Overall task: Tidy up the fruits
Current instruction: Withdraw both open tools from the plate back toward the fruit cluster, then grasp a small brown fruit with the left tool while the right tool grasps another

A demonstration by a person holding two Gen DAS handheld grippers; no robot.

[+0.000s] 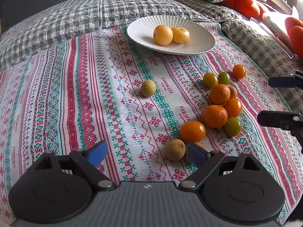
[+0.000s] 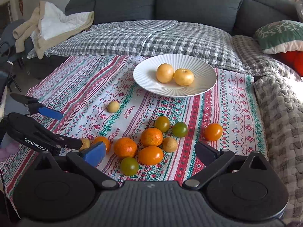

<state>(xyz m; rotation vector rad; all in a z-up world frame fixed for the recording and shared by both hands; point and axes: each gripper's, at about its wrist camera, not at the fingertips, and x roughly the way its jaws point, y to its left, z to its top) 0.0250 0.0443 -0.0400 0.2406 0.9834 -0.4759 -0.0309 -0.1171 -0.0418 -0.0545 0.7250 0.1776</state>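
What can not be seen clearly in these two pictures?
- Left view: a tan fruit is mostly hidden behind the left hand-held gripper finger.
- Left view: the right hand-held gripper is cut off by the frame edge.
- Right view: a small tan fruit is partly hidden by the left gripper.

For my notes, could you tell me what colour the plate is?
The plate is white with fine ribbing, clearest in the right wrist view.

Your right hand-held gripper (image 2: pixel 150 156) hangs wide open over the cluster of oranges and tomatoes (image 2: pixel 151 145) on the patterned cloth (image 2: pixel 234 109), while beyond it the white ribbed plate (image 2: pixel 145 73) carries two yellow fruits (image 2: pixel 175 74) touching each other.
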